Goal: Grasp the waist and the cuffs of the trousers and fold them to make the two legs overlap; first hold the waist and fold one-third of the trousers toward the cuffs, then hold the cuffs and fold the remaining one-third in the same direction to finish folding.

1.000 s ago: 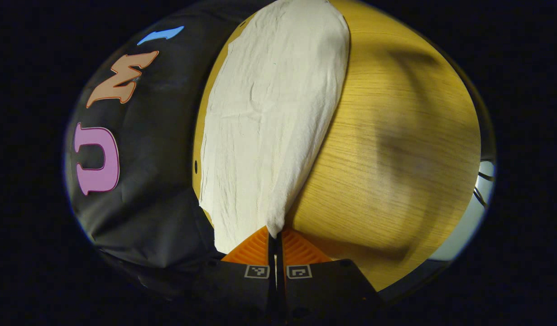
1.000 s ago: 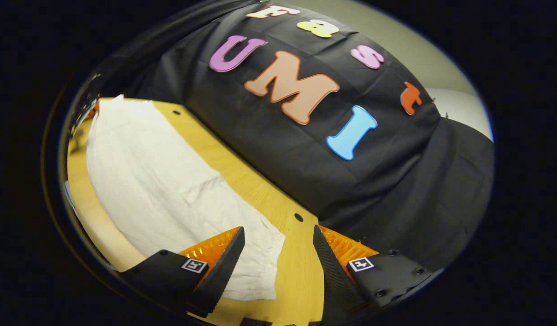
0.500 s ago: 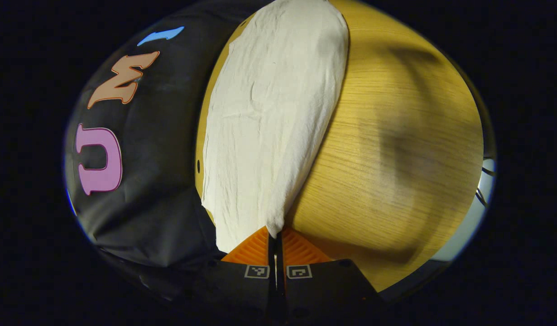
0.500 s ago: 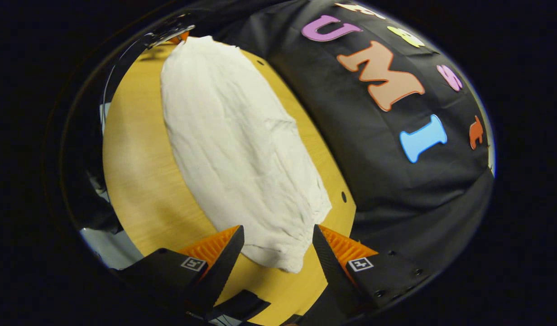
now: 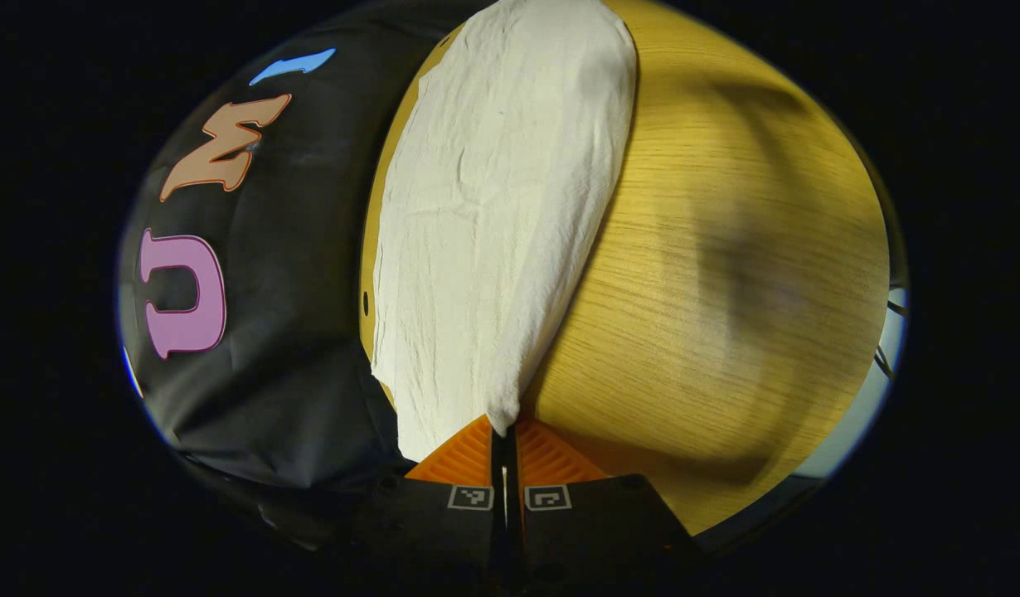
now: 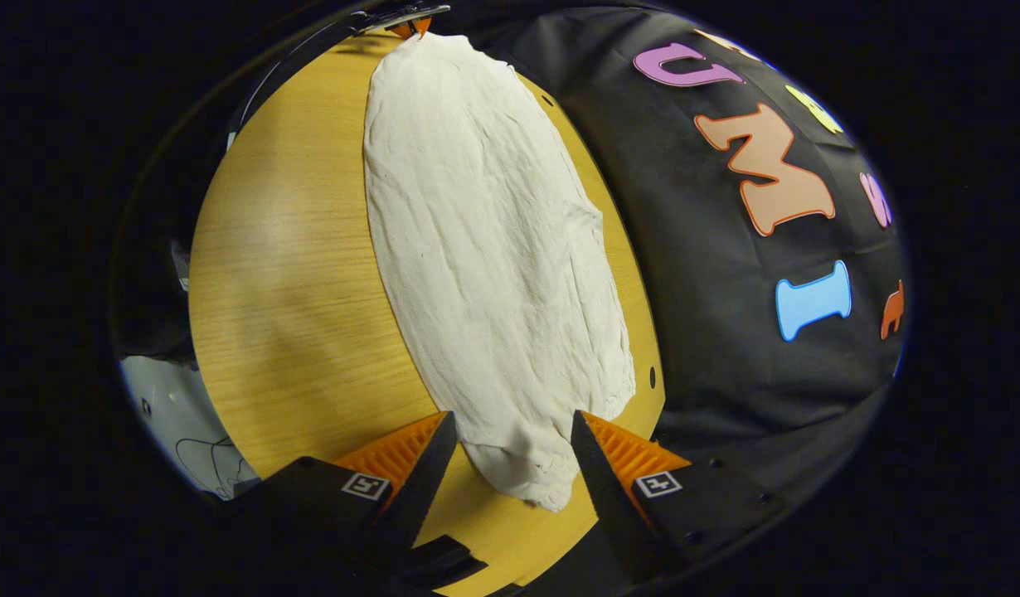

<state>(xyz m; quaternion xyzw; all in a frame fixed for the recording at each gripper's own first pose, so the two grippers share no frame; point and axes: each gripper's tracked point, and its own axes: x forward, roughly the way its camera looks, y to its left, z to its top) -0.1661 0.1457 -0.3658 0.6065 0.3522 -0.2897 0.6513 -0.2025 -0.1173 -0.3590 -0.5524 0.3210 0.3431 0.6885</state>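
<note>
The cream trousers [image 5: 502, 207] lie lengthwise on the wooden table [image 5: 726, 290], legs stacked in one long strip. My left gripper [image 5: 503, 431] is shut on the near corner of one end of the cloth. In the right gripper view the trousers [image 6: 493, 249] run away from me, and their bunched near end lies between the fingers of my right gripper [image 6: 510, 431]. That gripper is open, with both fingers apart from the cloth. At the far end of the strip the left gripper [image 6: 410, 23] shows small, holding the cloth.
The black booth wall [image 6: 726, 348] rises right beside the trousers' long edge. A small hole [image 6: 652, 378] marks the table near that edge. Bare wood [image 6: 294, 274] lies on the other side, ending at the table edge with pale floor [image 6: 178, 406] beyond.
My right gripper has swung round and come in over the near end of the trousers, so the cloth now sits between its open fingers. The left gripper has stayed shut on its corner.
</note>
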